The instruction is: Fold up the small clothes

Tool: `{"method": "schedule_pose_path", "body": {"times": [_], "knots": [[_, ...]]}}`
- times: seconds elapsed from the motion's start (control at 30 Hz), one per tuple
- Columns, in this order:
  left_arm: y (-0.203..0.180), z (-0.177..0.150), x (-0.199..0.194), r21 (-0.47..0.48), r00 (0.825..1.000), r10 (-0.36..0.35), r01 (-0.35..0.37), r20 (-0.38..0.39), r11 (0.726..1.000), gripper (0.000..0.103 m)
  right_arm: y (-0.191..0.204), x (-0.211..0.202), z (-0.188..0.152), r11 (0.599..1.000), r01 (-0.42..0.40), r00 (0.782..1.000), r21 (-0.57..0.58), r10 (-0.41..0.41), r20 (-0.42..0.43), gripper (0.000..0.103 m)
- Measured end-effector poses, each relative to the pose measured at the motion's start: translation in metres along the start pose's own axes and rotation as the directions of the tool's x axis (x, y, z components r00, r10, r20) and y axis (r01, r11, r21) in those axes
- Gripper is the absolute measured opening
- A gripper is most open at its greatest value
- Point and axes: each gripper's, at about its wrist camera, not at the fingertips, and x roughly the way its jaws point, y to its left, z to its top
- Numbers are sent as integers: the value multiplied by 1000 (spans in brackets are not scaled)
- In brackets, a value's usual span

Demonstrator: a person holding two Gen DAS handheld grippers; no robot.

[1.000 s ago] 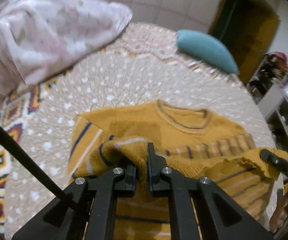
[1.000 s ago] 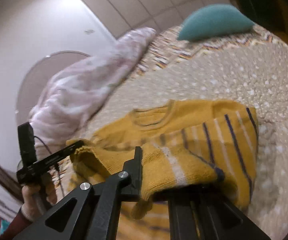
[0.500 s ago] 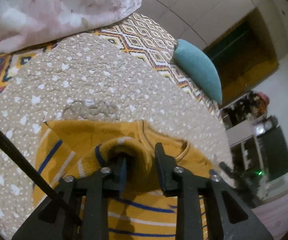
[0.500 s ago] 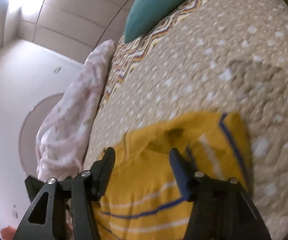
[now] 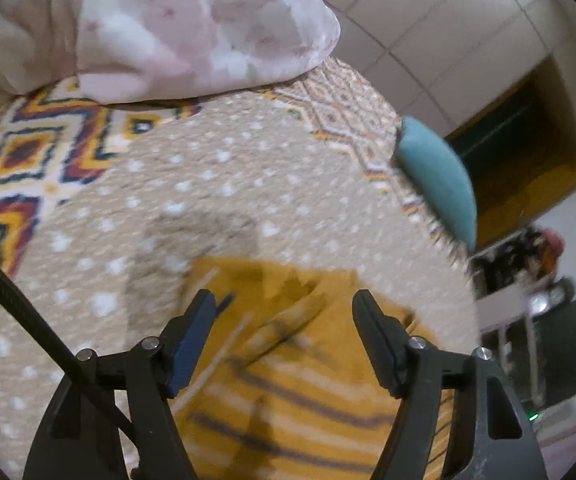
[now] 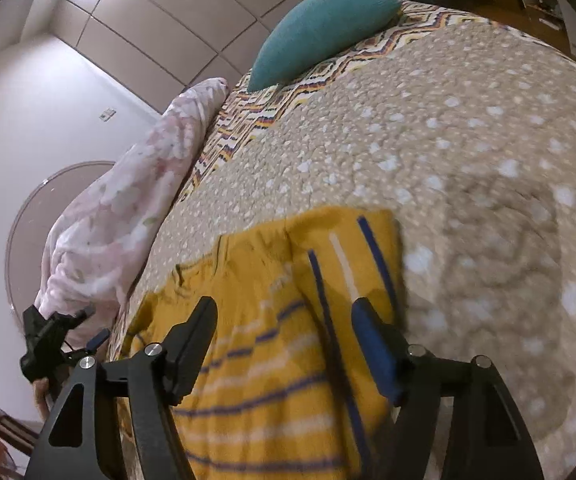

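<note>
Apparently one fold was laid down. Left tool [image 5: 284, 312] and right tool [image 6: 284, 316] both stood wide open, gripping nothing. Sweater [image 6: 272, 360] lay on the bed [image 6: 467, 128], directly beneath and between each tool's fingers. Next likely needs a fresh edge grip.

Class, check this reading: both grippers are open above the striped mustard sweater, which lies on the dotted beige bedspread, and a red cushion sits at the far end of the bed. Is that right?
Not quite. The cushion is teal, not red, as the right wrist view shows. The rest holds: the left gripper and the right gripper are open above the striped mustard sweater on the dotted beige bedspread.
</note>
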Motion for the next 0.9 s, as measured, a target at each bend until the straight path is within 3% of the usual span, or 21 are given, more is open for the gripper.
{"method": "schedule_pose_path", "body": {"times": [0.23, 0.4, 0.5, 0.53, 0.6, 0.63, 0.7, 0.8, 0.9], "knots": [[18, -56, -18, 218, 996, 77, -63, -55, 974, 73, -13, -32, -45, 998, 37, 999, -43, -38, -16, 80], [37, -85, -7, 234, 989, 70, -37, -133, 972, 76, -14, -35, -76, 997, 40, 999, -68, -41, -18, 83], [32, -91, -1, 252, 988, 98, -65, -121, 965, 76, -8, -31, -80, 996, 38, 999, -85, -39, -10, 84], [26, -92, 1, 282, 986, 114, -75, -125, 956, 57, -5, -27, -81, 996, 28, 999, -90, -30, -20, 80], [16, -92, 2, 311, 981, 103, -47, -164, 949, 28, -1, -18, -80, 996, -11, 998, -87, 5, -67, 39], [11, -91, -3, 319, 980, 122, -66, -156, 945, 19, -2, -14, -80, 997, -34, 995, -73, 27, -94, 33], [5, -90, -19, 348, 983, 113, -56, -145, 936, 16, -6, -19, -76, 997, -69, 992, -37, 64, -109, 25], [9, -88, -41, 312, 986, 58, -7, -155, 950, 15, -10, -42, -74, 996, -83, 993, -28, 81, -89, 13], [16, -94, -52, 288, 985, 42, 8, -166, 958, 15, -13, -60, -75, 996, -84, 993, -30, 81, -80, 10]]}}
